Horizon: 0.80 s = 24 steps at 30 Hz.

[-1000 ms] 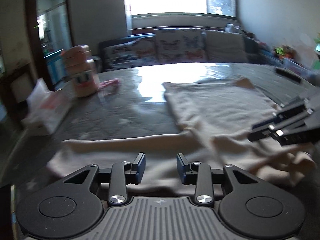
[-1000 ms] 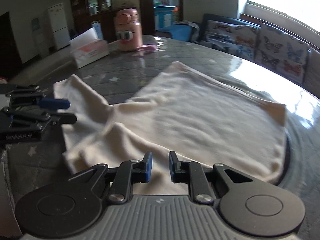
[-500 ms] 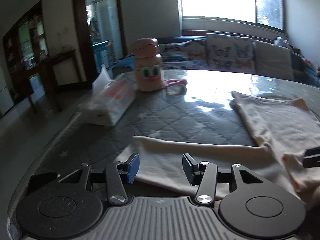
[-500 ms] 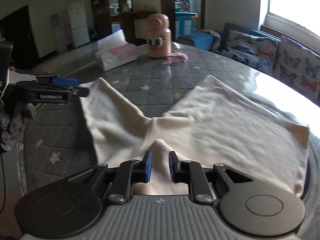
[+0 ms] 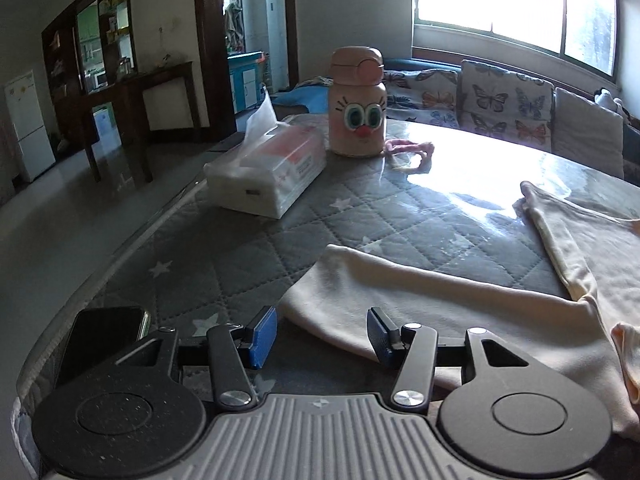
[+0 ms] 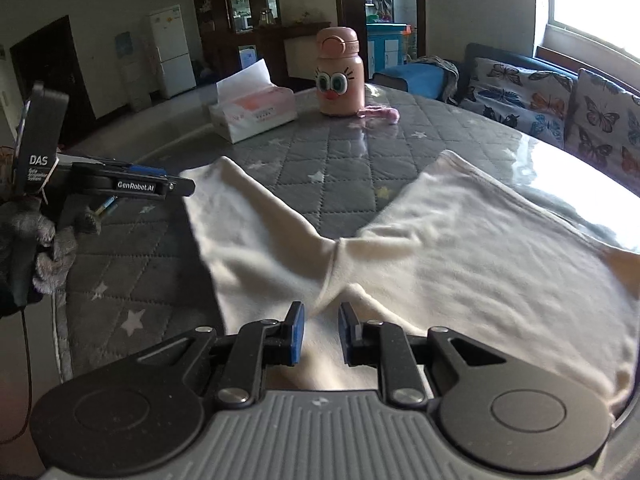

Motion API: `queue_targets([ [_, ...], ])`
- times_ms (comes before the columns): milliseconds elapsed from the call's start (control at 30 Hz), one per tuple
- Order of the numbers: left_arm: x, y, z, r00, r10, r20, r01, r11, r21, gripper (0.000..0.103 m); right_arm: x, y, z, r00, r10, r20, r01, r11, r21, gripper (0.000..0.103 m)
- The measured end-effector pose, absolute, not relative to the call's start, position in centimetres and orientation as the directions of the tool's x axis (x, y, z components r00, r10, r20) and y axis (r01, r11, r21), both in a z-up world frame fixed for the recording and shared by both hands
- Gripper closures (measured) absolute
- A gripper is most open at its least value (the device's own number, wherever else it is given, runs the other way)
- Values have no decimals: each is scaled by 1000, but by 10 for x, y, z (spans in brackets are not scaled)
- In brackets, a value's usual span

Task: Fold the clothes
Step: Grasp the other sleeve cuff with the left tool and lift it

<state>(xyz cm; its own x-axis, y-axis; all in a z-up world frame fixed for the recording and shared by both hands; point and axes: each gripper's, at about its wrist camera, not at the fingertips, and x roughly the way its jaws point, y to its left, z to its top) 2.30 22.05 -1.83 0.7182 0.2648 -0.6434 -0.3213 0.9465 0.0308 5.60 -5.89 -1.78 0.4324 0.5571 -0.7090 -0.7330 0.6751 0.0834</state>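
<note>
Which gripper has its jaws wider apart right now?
The left gripper: its jaws are opening over the sleeve end. The right gripper shows a narrow gap.

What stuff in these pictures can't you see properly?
- Cream garment: in the left wrist view its right side runs off the edge; in the right wrist view its near hem hides behind the right gripper.
- Dark phone: partly behind the left gripper, whose jaws are opening.
- Tissue pack: print too small to read.
- Window: glare hides outdoors.

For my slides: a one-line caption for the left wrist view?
Left gripper, jaws opening, at the cuff of a cream garment's sleeve on the quilted table.
</note>
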Motion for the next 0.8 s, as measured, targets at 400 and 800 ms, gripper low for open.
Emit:
queue_targets([
  [400, 35, 236, -30, 686, 262, -678, -392, 919, -41, 51, 43, -76, -20, 424, 534, -732, -728, 681, 75, 85],
  [800, 41, 227, -12, 734, 237, -637, -369, 926, -81, 95, 43, -103, -11, 474, 518, -712, -675, 733, 83, 84],
])
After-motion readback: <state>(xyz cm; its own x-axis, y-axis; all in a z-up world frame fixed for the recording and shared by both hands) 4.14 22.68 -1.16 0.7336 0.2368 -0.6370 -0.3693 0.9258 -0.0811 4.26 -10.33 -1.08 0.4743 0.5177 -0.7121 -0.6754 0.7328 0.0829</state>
